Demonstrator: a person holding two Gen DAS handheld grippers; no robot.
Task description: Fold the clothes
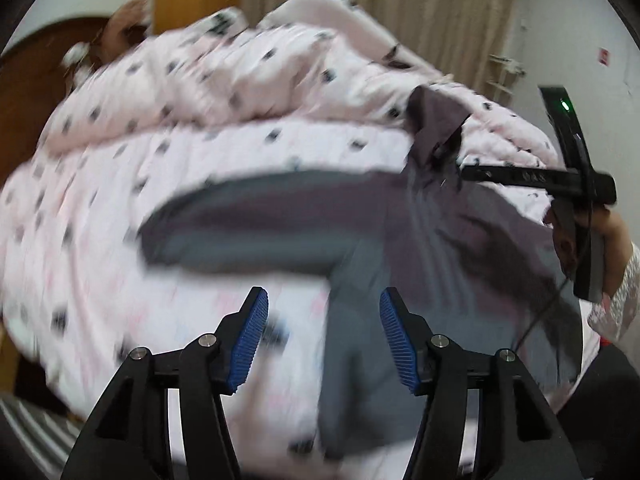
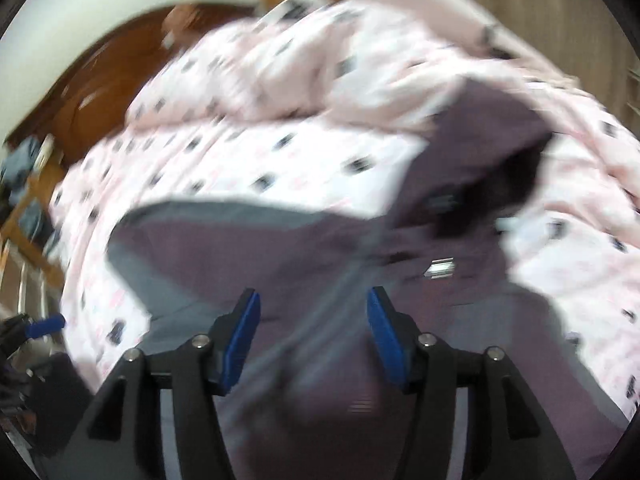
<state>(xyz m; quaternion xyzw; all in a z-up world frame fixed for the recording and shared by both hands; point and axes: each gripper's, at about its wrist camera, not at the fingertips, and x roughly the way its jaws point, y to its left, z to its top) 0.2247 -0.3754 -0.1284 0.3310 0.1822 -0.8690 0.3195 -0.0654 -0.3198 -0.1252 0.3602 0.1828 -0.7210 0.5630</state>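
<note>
Left wrist view. A bed (image 1: 100, 216) under a pink, dark-spotted quilt (image 1: 224, 92) fills the frame, with a wooden headboard (image 1: 36, 80) beyond it and a beige curtain (image 1: 400, 12) behind. The garment (image 1: 440, 248), grey and dull purple, lies spread on the quilt; one long sleeve-like arm (image 1: 248, 236) of it reaches away from the body of the garment toward the headboard side. The left gripper (image 1: 324, 334) has its blue pads apart, nothing between them, poised above the garment's near edge. On the far side of the garment from the headboard, the right gripper (image 1: 576, 184) is seen from outside, held in a hand (image 1: 612, 236). The frame is motion-blurred.

Right wrist view. The same bed and quilt (image 2: 280, 92), more blurred. The garment (image 2: 320, 264) lies directly beneath the right gripper (image 2: 314, 334), whose pads also stand apart and empty; a raised flap (image 2: 480, 136), perhaps a hood or collar, stands at the garment's far end.

Risk, as judged: whether a fold is complete cannot be told. Soft bedding beneath may let a closing gripper pinch quilt along with cloth, dragging both and skewing any fold.
</note>
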